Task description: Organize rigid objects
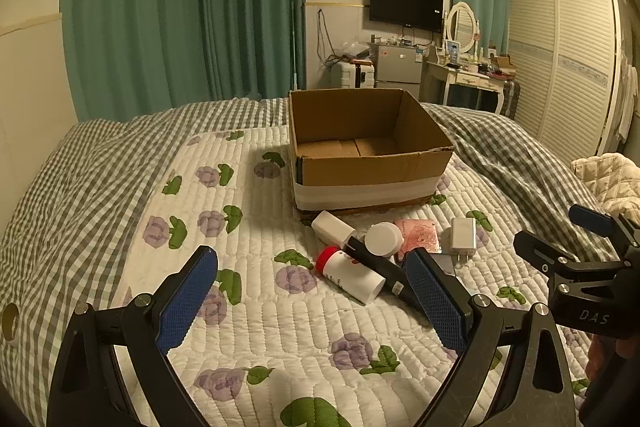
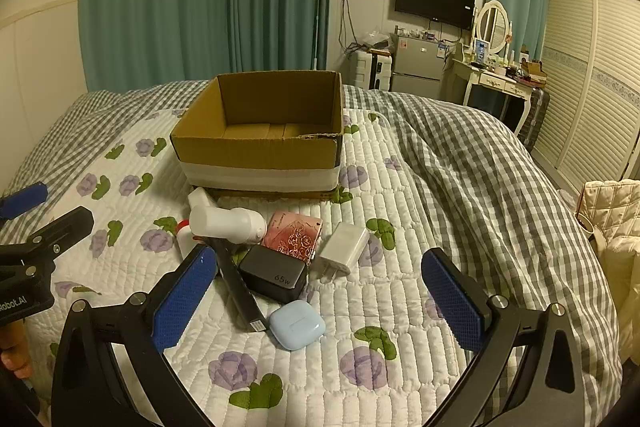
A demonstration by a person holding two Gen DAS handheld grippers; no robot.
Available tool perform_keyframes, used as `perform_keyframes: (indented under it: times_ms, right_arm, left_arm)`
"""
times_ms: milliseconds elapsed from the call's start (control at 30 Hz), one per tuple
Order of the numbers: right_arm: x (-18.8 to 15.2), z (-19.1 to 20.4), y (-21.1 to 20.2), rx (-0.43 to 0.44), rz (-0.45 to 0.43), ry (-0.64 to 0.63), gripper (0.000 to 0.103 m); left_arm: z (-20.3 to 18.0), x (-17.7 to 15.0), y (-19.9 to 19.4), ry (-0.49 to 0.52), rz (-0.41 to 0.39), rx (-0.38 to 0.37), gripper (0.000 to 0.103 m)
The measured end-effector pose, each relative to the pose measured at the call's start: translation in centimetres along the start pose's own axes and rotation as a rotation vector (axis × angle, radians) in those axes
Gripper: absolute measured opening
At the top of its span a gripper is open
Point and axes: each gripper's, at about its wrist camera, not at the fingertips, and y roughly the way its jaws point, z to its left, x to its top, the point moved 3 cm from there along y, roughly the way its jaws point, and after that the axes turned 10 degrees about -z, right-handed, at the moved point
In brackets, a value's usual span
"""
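An open, empty cardboard box [image 1: 372, 163] [image 2: 260, 147] stands on the bed. In front of it lies a pile: a white bottle [image 2: 228, 223] [image 1: 384, 239], a red-capped white bottle [image 1: 352, 273], a long black box [image 2: 240, 287] [image 1: 380, 271], a pink card case [image 2: 294, 235] [image 1: 416, 233], a white charger [image 2: 345, 247] [image 1: 463, 237], a black 65W charger [image 2: 274, 273] and a pale blue earbud case [image 2: 296, 325]. My left gripper [image 1: 312, 299] is open, just short of the pile. My right gripper [image 2: 320, 299] is open, around the near end of the pile.
The bed has a white floral quilt [image 1: 240, 307] and a grey checked duvet [image 2: 480, 187] bunched to the right. A cream bag [image 2: 612, 219] sits at the right edge. Curtains, a fridge, a dresser and a wardrobe stand beyond the bed.
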Motion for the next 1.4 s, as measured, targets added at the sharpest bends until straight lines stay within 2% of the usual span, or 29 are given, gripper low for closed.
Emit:
perform_keyframes:
  times_ms: [1400]
  right_arm:
    - [-0.21,-0.10,0.19,0.013,0.024,-0.008,0.103]
  left_arm:
    - [-0.01,-0.12,0.21,-0.007,0.010,0.003,0.097]
